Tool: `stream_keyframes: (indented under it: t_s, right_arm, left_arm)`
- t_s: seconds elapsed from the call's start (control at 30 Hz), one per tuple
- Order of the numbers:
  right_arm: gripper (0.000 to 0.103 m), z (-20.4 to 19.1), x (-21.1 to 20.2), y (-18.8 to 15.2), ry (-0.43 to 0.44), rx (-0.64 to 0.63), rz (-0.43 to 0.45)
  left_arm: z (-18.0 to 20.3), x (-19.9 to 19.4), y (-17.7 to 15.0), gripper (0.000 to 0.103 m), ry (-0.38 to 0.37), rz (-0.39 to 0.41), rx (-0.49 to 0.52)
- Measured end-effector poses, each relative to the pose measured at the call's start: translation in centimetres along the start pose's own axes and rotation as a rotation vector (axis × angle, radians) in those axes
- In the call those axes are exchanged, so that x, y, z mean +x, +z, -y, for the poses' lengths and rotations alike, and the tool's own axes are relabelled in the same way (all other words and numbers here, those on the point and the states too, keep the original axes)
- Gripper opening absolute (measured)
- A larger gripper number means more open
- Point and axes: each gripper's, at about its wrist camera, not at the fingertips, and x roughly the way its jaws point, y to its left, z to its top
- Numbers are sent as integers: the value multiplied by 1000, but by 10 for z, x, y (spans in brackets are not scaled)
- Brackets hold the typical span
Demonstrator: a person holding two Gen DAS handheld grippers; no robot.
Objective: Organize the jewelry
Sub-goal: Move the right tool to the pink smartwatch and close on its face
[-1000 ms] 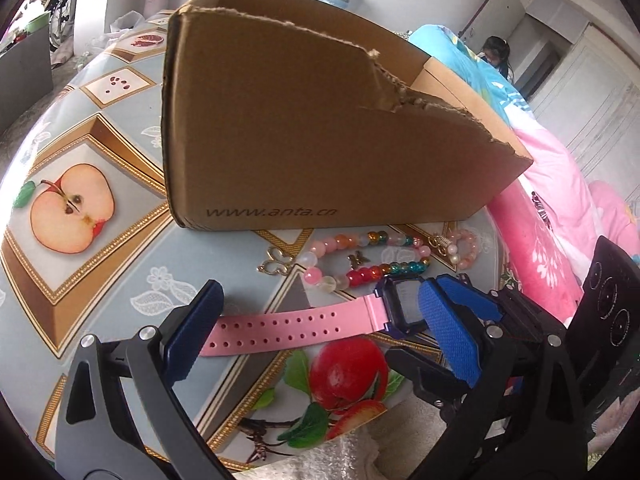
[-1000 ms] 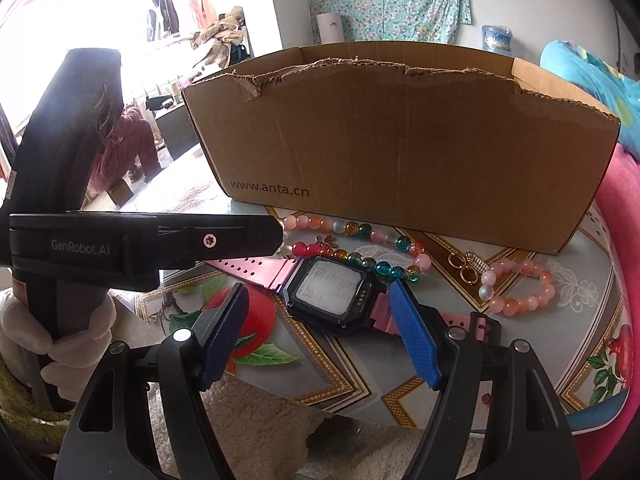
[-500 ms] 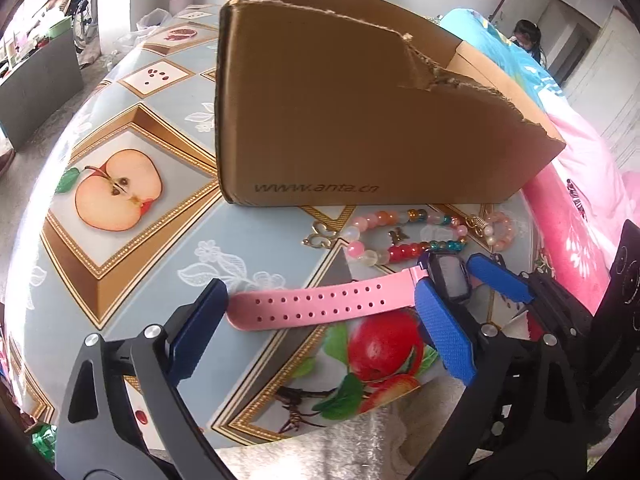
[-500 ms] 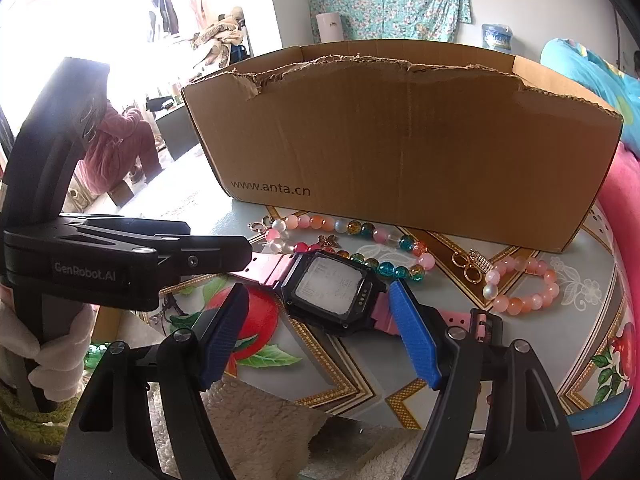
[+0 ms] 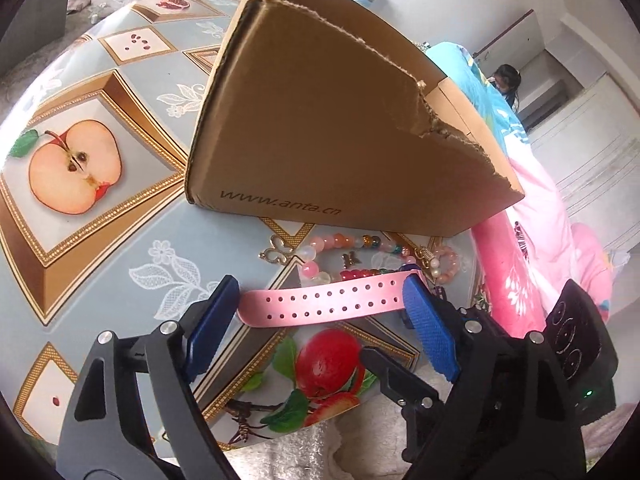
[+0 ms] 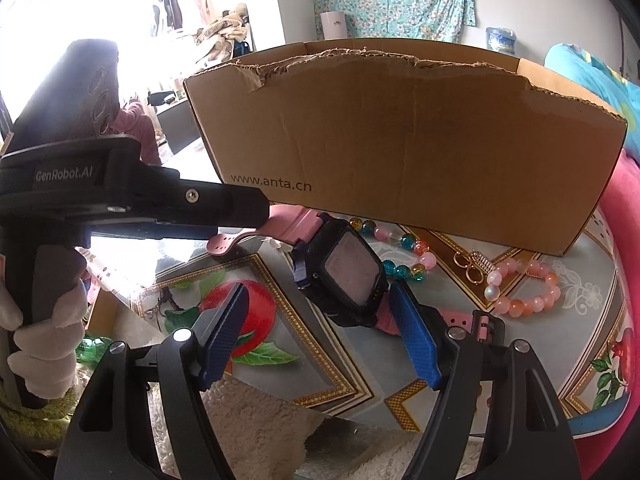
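Through the left wrist camera, we see our left gripper (image 5: 320, 328) spread wide around the watch (image 5: 324, 302) strap, in front of the cardboard box (image 5: 332, 136); beaded bracelets (image 5: 352, 254) lie between strap and box. Through the right wrist camera, our right gripper (image 6: 320, 334) is also spread, the watch face tilted against its right finger, in front of the box.

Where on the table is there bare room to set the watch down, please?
Free patch: the tablecloth left of the cardboard box, around the printed apple. The strip in front of the box is crowded with the beaded bracelets, gold clasps and pink bead bracelet.
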Motion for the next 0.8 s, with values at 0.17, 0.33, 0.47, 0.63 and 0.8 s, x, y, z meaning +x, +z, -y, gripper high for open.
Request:
stream_keyframes:
  t_s: [0.17,0.33,0.47,0.63,0.8]
  right_arm:
    - [71,-9,0,-4,-25,-47,1]
    - [71,-14,-1,-8,-39,-84,1]
    - [71,-21,-1,-12,-56,-125,3]
    - [71,-26,-4,-14,-47,-146,14]
    - [71,-15,-20,-14,32,-68,20]
  left_arm:
    - [0,5,4,80,-54,-14,-46]
    - [6,8,2,79,-50,-11,-37]
    - [2,3,1,65,-53,5,-36]
    - [-2,-1,1,39,-24,21,-26]
    - [6,1,-6,27,59,13,47]
